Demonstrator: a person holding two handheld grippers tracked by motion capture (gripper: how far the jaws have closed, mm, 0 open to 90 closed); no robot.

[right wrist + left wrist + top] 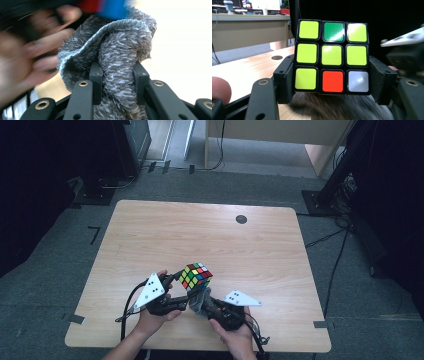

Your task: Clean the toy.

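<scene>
We see the puzzle cube [196, 275] just below the middle of the high view, lifted off the wooden table [150, 235] toward its near edge; in the left gripper view the cube [332, 56] sits centre frame, its facing side mostly yellow with a green square at top middle and a red and a white one along the bottom row; the left gripper [332, 80] has its jaws clamped on the cube's two sides, and in the high view it [181, 281] lies lower left of the cube; right under the cube hangs a grey fluffy cloth [199, 301], touching its underside; in the right gripper view the cloth [117, 57] bunches at centre, the right gripper [117, 77] pinched tight on a fold of it; the left hand [27, 57] blurs at the left of that frame; a dark round mark [241, 219] sits at the table's upper right.
</scene>
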